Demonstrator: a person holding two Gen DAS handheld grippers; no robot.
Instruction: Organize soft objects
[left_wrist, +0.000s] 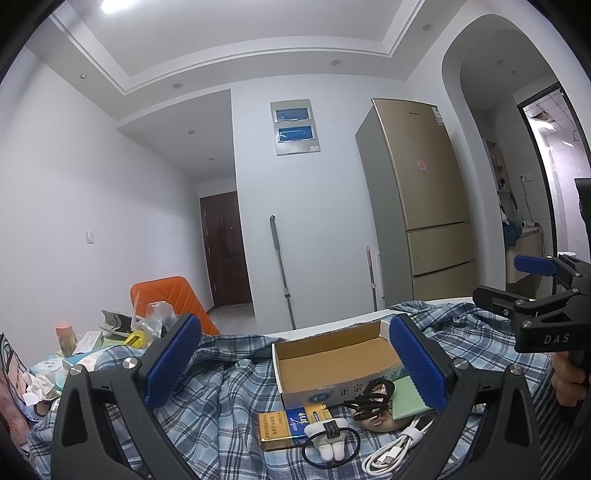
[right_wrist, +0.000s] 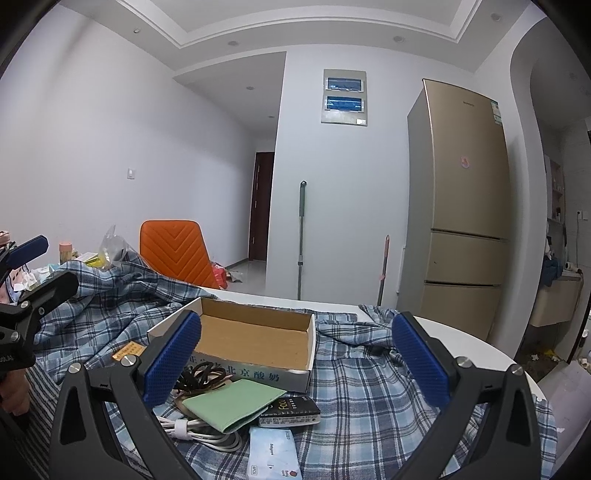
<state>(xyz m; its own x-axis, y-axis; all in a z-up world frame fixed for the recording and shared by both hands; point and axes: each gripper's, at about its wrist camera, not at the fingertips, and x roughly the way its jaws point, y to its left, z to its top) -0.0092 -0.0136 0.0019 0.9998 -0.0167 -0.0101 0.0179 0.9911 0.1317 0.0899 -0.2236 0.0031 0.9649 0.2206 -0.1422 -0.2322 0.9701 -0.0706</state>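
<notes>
An open empty cardboard box (left_wrist: 332, 356) (right_wrist: 255, 341) sits on a blue plaid cloth (left_wrist: 221, 413) (right_wrist: 369, 398). In front of it lie a black hair tie with a white plush charm (left_wrist: 328, 441), a dark cord bundle (left_wrist: 369, 400) (right_wrist: 201, 374), a coiled white cable (left_wrist: 397, 446) (right_wrist: 199, 432), a green pouch (left_wrist: 408, 400) (right_wrist: 232, 404), a yellow packet (left_wrist: 284, 424) and a black packet (right_wrist: 290, 411). My left gripper (left_wrist: 295, 362) is open and empty above them. My right gripper (right_wrist: 295, 360) is open and empty, just right of the left one (right_wrist: 26, 280).
An orange chair (left_wrist: 173, 299) (right_wrist: 177, 251) stands behind the white table (right_wrist: 461, 339). Clutter of packets and a plastic bag (left_wrist: 155, 321) lies at the left. A gold fridge (right_wrist: 461, 206), a mop (right_wrist: 301, 236) and a doorway are further back.
</notes>
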